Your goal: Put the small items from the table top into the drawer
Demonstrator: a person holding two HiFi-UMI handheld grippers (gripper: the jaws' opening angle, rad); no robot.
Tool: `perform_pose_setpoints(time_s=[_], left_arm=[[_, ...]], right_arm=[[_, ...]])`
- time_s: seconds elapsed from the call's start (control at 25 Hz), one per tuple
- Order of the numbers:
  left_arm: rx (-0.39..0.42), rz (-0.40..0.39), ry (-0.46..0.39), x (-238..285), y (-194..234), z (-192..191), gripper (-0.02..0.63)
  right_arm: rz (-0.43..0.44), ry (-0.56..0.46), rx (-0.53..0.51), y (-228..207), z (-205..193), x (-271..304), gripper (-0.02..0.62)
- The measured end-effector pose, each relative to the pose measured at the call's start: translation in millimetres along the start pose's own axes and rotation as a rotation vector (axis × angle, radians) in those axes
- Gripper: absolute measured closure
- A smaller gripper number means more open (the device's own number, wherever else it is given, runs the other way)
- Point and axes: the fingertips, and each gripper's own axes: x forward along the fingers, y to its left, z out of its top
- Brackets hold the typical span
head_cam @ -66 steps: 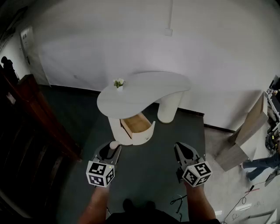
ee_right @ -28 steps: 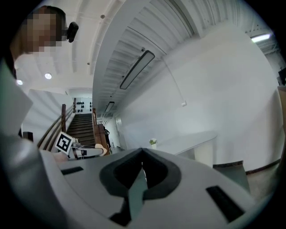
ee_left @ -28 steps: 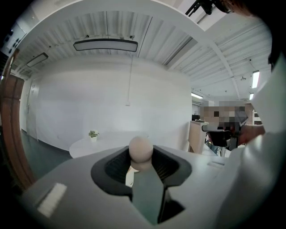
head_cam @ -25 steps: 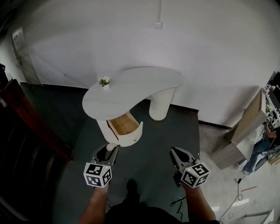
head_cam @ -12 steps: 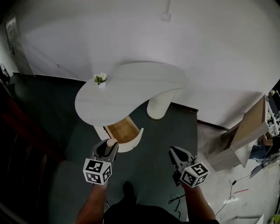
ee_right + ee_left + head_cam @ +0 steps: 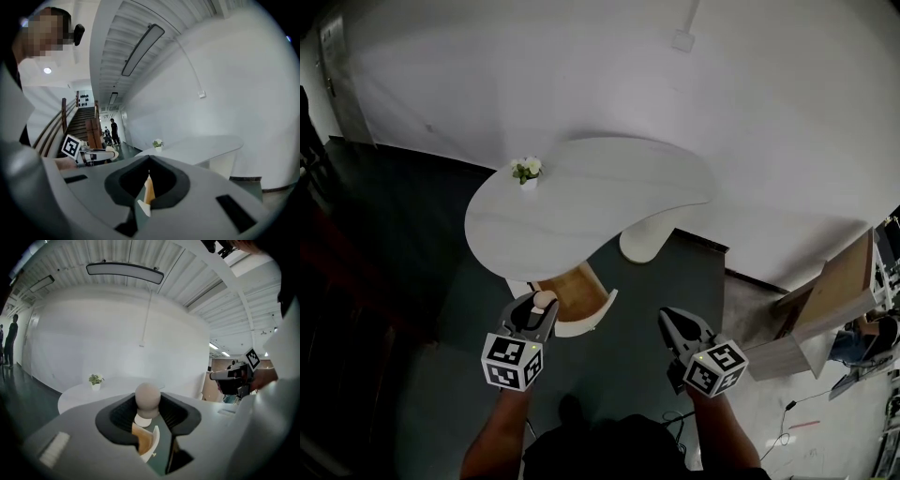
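**Left gripper clamped on a round item near the open drawer; right gripper closed and empty**

Head view: A white, curved table [image 6: 600, 187] stands by the far wall. A small potted plant [image 6: 525, 170] sits at the far left edge of its top. Under the near edge of the table a drawer [image 6: 567, 286] is pulled open and shows its wooden inside. The left gripper [image 6: 534, 314] is held just near of the drawer, with a beige round item [image 6: 544, 300] at its tips. The right gripper [image 6: 673, 323] hangs over the dark floor, to the right of the drawer and well apart from it.

Left gripper view: The left gripper [image 6: 149, 411] is clamped on the beige round item [image 6: 147, 395], which stands up between the two dark pads. Below it, through the gap, the open drawer [image 6: 143, 441] is visible. Farther off are the table [image 6: 84, 392] and the potted plant [image 6: 96, 379]. The right gripper [image 6: 234, 378] shows at the right.

Right gripper view: The right gripper [image 6: 149, 180] has its jaws brought together with nothing between them. Only a thin wood-coloured strip [image 6: 149, 191] shows through the slit. Beyond are the table [image 6: 211, 143] and the potted plant [image 6: 157, 143]. The left gripper [image 6: 105, 152] is at the left, and a person [image 6: 115, 131] stands far off near a staircase [image 6: 86, 115].
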Motion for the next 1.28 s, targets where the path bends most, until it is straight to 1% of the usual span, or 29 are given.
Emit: perform_pose_setpoints(time_s=[0.16,0.36,0.6,0.76,0.96,1.12,1.28], left_arm=[[-0.003,0.031,0.006,4,12,2,0.451],[-0.006,0.082,0.016,20,15,7,0.451],[-0.031,0.204,0.030,56,22,15,0.451],[-0.049,0.255,0.061,90,11,19,0.451],[-0.064,0.345,0.058,119,-2,31,0.451],[-0.097,0.414,0.053,127,-13,27,0.451],[-0.115,0.458,0.060,120,-26,19,0.451]], right_arm=[[0.034,-0.014,-0.002,-7,9,19,0.586],[0.094,-0.020,0.010,-31,17,44,0.586],[0.221,-0.014,0.008,-77,31,88,0.586],[0.289,0.003,0.029,-118,35,109,0.586],[0.382,0.048,0.039,-159,32,126,0.586],[0.460,0.082,0.031,-173,26,132,0.586],[0.516,0.113,0.009,-174,21,136,0.586]])
